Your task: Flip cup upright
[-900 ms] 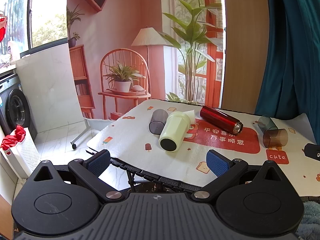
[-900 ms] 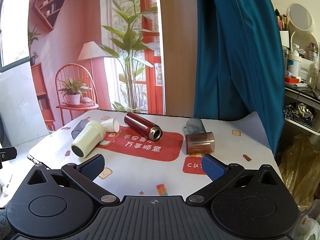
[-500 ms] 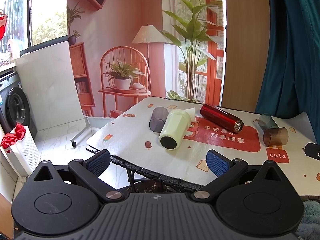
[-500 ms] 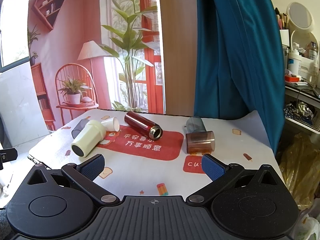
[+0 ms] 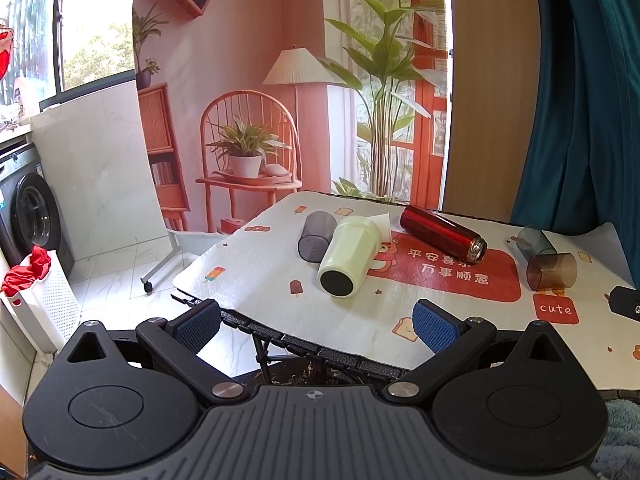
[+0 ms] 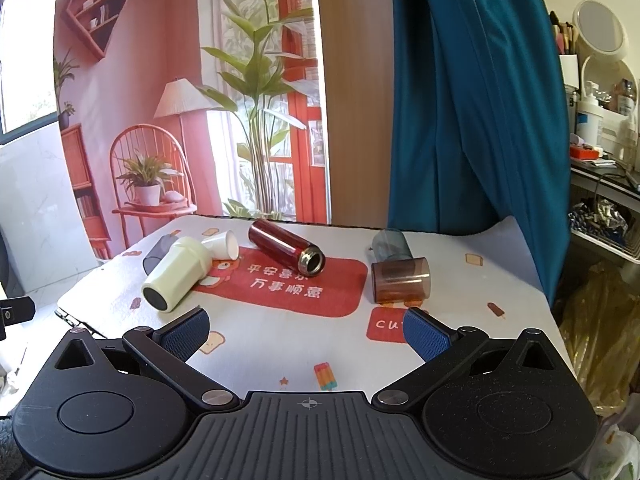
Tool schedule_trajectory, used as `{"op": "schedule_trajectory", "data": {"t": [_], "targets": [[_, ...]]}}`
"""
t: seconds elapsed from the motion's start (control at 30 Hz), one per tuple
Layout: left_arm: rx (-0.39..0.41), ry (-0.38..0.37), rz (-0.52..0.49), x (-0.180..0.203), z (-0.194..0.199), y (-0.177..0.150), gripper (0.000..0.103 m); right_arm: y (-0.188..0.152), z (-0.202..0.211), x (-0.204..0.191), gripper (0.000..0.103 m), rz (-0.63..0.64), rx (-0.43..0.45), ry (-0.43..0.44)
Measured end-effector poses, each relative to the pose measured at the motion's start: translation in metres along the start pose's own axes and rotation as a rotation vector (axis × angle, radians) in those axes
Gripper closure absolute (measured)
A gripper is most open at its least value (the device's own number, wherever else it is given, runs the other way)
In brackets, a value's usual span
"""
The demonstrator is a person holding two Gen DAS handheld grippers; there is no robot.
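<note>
Several cups lie on their sides on a table with a printed cloth [image 5: 256, 280] [image 6: 280, 344]. A pale green cup [image 5: 348, 256] [image 6: 176, 274] lies base toward me. A dark grey tumbler [image 5: 317, 236] [image 6: 154, 258] and a small white cup [image 6: 224, 245] lie beside it. A red flask [image 5: 442, 233] [image 6: 286, 247] lies mid-table. A brown tumbler [image 5: 552, 271] [image 6: 400, 280] and a blue-grey tumbler [image 5: 535, 240] [image 6: 391, 243] lie to the right. My left gripper [image 5: 316, 320] is open and empty before the table's left edge. My right gripper [image 6: 306, 330] is open and empty above the cloth, short of the brown tumbler.
A washing machine [image 5: 28, 216] and a white laundry basket [image 5: 36, 304] stand on the floor left of the table. A teal curtain [image 6: 472, 100] hangs behind the table. A cluttered shelf [image 6: 600, 168] is at the right. The other gripper's tip [image 5: 626, 304] shows at the right edge.
My left gripper has risen slightly; the table sits a little lower in its view. The right view has barely shifted. No cup has moved.
</note>
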State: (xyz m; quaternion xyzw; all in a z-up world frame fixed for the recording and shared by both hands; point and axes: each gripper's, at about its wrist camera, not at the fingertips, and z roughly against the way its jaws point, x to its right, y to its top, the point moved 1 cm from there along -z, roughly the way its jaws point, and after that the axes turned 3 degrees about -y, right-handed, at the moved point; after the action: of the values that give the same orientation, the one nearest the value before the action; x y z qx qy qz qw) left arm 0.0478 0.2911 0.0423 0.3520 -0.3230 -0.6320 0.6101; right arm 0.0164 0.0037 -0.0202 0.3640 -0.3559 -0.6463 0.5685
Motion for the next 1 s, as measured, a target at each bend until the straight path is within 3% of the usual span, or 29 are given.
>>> {"op": "schedule_trajectory", "data": {"t": [1.0], "targets": [[-0.064, -0.014, -0.011, 0.004, -0.021, -0.003, 0.000, 0.008, -0.029, 0.008, 0.000, 0.006, -0.093, -0.008]]}}
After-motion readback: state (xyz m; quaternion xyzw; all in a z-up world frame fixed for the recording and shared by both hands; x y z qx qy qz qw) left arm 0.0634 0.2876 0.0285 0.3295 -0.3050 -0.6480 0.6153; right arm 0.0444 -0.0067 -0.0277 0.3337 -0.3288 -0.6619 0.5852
